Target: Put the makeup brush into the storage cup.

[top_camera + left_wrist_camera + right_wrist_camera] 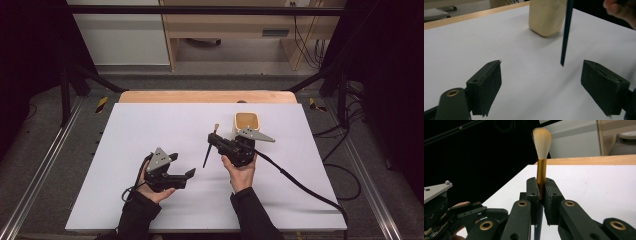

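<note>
A brush (pixel 210 146) with a dark handle, gold ferrule and pale bristles is clamped in my right gripper (pixel 214 140), which is shut on it near the ferrule. In the right gripper view the brush (pixel 541 170) stands upright between the pads of that gripper (pixel 541 192). My left gripper (pixel 182 165) sits lower left of the brush with its jaws wide apart and nothing between them. From the left gripper view, that gripper (pixel 544 85) faces the brush handle (pixel 565 32), whose tip hangs just above the table. A cream holder (pixel 247 122) stands just behind the right gripper.
A white board (pixel 150 130) covers the wooden table. The cream holder (pixel 546 16) rises beyond the handle in the left gripper view. The left gripper's body (pixel 439 202) lies at the lower left of the right gripper view. A black cable (pixel 300 182) trails right.
</note>
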